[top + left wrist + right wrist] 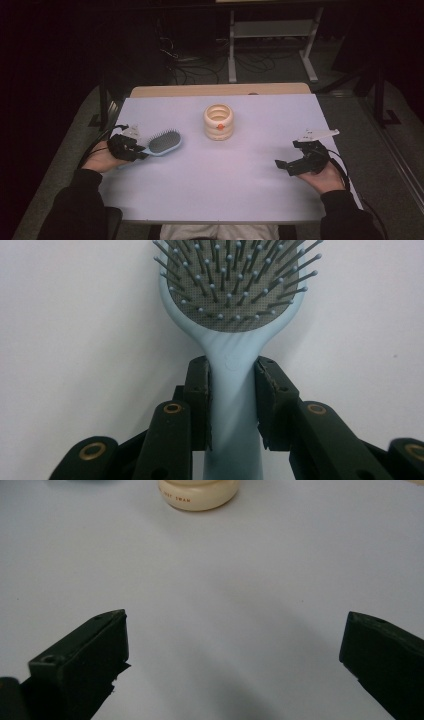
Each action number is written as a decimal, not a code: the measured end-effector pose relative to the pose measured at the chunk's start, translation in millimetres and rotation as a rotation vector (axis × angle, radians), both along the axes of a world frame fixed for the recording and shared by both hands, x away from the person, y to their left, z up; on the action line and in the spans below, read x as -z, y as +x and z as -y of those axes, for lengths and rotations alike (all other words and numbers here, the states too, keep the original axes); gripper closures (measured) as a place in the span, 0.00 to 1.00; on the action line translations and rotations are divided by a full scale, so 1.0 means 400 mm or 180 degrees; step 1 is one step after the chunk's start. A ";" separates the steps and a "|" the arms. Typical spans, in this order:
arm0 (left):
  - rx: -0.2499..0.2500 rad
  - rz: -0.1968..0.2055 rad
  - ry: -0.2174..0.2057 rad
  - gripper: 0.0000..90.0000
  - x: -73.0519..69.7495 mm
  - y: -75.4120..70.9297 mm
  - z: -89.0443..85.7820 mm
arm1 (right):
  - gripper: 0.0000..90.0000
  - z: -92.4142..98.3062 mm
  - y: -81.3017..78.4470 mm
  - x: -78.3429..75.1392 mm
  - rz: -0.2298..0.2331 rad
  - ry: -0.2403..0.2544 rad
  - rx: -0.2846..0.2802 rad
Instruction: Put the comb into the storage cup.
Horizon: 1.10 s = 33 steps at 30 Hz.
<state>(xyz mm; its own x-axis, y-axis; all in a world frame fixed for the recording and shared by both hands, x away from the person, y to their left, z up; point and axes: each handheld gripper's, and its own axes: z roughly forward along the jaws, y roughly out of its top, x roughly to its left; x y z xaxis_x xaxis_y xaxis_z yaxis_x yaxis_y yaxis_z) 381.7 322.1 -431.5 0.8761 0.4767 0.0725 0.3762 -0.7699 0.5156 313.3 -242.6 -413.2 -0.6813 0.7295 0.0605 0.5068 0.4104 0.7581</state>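
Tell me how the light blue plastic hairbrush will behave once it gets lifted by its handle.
The light blue plastic hairbrush looks rigid, so it probably won't flex. Its wide bristled head sits beyond the left tongs, so it may droop forward. The smooth, tapering handle might slip between the pads.

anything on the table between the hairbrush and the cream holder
Nothing: in the high view, only bare table separates the hairbrush from the cream holder.

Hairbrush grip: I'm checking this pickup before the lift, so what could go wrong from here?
1. The left gripper clamps only the hairbrush handle, so the heavier bristled head might droop or swivel when lifted.
2. The handle looks smooth and tapered, so it could slip between the pads.
3. The cream holder stands nearby; a swinging brush head could knock it.
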 end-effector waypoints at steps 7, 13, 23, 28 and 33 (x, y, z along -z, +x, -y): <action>0.0017 0.0099 -0.0014 0.78 -0.042 -0.008 0.011 | 0.00 0.000 0.000 0.000 0.0001 0.0008 0.0000; 0.0020 0.0200 -0.0004 0.78 -0.084 -0.010 0.012 | 0.00 0.001 -0.001 -0.001 0.0008 0.0020 0.0000; 0.0058 0.0317 -0.0054 0.78 -0.161 -0.012 0.028 | 0.00 0.004 -0.003 -0.005 0.0021 0.0052 -0.0001; 0.0116 0.0357 -0.0011 0.78 -0.193 -0.009 0.046 | 0.00 0.005 -0.005 -0.007 0.0038 0.0066 -0.0003; 0.0165 0.0409 0.0005 0.78 -0.227 -0.007 0.060 | 0.00 0.005 -0.006 -0.008 0.0048 0.0076 0.0004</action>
<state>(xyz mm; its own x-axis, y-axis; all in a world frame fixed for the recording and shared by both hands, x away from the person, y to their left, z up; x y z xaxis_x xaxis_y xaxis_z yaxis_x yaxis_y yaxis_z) 379.0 297.9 -340.7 0.8830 0.4308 0.1863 0.2669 -0.7874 0.5557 310.8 -244.6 -409.8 -0.6814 0.7288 0.0677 0.4956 0.3914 0.7753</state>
